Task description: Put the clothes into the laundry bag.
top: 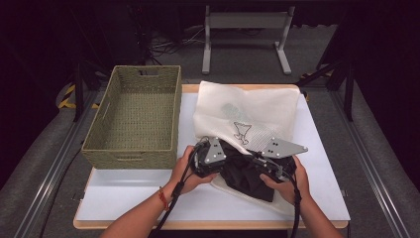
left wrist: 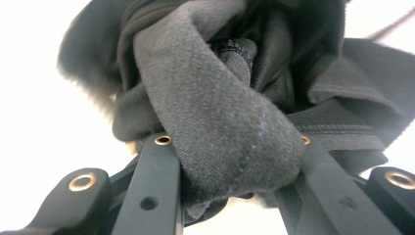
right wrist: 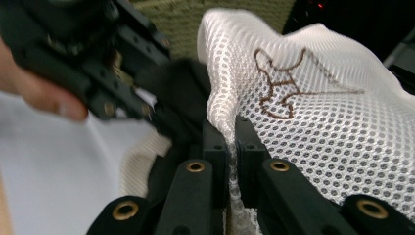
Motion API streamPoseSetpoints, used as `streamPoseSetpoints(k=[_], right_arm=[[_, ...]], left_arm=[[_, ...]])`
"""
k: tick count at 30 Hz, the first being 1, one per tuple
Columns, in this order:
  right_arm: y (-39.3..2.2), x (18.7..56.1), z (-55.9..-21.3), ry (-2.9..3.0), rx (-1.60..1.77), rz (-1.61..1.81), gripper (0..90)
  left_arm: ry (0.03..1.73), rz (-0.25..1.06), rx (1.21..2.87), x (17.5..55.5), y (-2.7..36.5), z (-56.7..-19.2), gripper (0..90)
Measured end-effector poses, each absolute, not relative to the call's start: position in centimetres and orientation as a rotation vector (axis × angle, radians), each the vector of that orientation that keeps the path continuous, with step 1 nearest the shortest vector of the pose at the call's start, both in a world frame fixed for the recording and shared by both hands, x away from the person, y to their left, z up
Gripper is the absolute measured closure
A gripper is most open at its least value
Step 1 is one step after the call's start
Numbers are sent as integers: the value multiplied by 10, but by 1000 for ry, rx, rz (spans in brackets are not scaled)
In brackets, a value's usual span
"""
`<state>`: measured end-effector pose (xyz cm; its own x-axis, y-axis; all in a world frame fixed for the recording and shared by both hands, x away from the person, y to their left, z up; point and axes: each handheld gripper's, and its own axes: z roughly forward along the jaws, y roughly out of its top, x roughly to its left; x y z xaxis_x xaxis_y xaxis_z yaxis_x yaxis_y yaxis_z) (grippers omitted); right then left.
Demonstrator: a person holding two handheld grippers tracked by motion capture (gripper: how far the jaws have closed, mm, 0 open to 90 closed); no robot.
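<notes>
While the high view shows the black garment (top: 247, 173) half inside the white mesh bag (top: 247, 111) at the table's near right, beside the woven basket (top: 133, 116), left gripper (left wrist: 230, 147) view: jaws clamped round a thick fold. Right gripper (right wrist: 231, 129) view: jaws pinched tight on the bag's rim. Best push deep, keeping the mouth lifted.

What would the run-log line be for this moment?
left claw: shut on black garment | right claw: shut on mesh bag edge | woven basket: left
</notes>
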<state>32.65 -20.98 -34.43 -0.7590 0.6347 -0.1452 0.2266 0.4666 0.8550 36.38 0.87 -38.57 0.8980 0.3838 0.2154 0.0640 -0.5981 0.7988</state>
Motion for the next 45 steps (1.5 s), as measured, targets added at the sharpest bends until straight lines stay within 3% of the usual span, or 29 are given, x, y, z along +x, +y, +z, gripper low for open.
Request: streamPoseSetpoints(k=[6,10,15,17,20,25,29,34,39,45], right_arm=[[-196,319,-339,2316,682,1277,868],[-195,320,-345,2361,706,1276,869],[-200,321,-353,2392,740,1248,868],[-204,323,-356,2404,755,1230,868],[-210,324,-361,2428,761,1189,867],[-216,324,-361,2414,769,1171,868],[-218,323,-359,2393,772,1178,868],[-217,323,-359,2381,764,1173,868],[-215,325,-362,2405,753,1160,866],[-215,328,-367,2431,764,1150,866]], left_arm=[[427,372,2082,382,-5,-399,716],[565,375,1995,404,-6,-416,716],[642,514,1930,416,-10,-424,713],[666,474,1916,418,-9,-424,703],[636,485,1936,412,-6,-421,625],[482,364,1986,394,8,-412,299],[379,357,2049,378,17,-406,143],[330,301,2081,362,23,-413,77],[373,263,2139,367,-6,-433,0],[447,268,2178,373,-38,-447,29]])
